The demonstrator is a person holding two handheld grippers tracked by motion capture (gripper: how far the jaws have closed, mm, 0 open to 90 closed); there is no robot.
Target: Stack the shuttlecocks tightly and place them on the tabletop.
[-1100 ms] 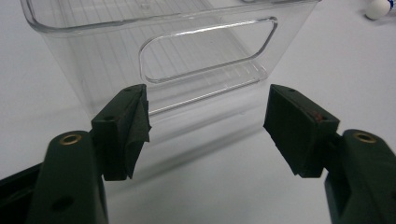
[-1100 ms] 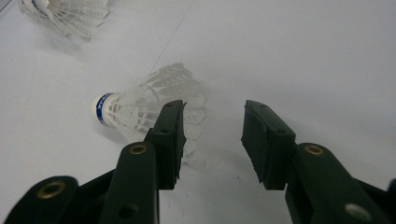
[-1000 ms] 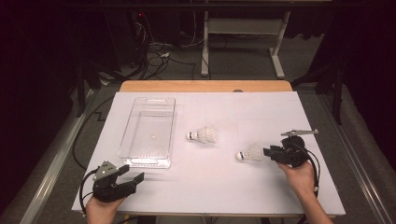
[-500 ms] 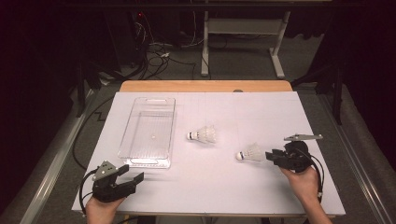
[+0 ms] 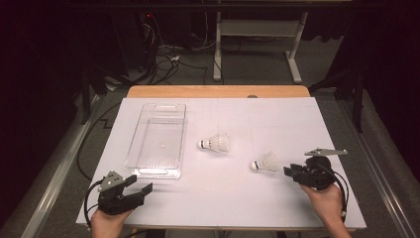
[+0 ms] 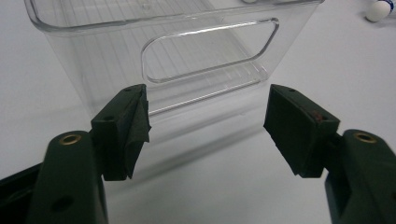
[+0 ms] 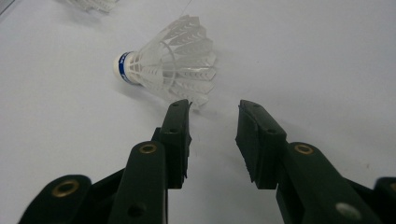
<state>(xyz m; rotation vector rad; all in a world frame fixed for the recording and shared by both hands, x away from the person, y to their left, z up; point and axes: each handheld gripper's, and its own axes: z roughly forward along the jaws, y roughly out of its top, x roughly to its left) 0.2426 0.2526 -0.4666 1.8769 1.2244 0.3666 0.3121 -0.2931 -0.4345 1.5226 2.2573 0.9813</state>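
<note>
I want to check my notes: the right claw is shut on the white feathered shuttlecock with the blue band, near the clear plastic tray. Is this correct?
Not quite. In the right gripper view the right claw is open; the white feathered shuttlecock with the blue band lies just ahead of it, not gripped.

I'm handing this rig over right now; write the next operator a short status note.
Right tool: open, nothing between the jaws, tips just short of the near shuttlecock's feathered skirt; it lies on its side on the white mat.
Left tool: open, holding nothing, facing the handle end of the clear bin.
Second shuttlecock: on its side mid-table, right of the bin.
Done: nothing is in the bin.
Left: probably grasp each shuttlecock and drop it into the bin, nearest first.
</note>
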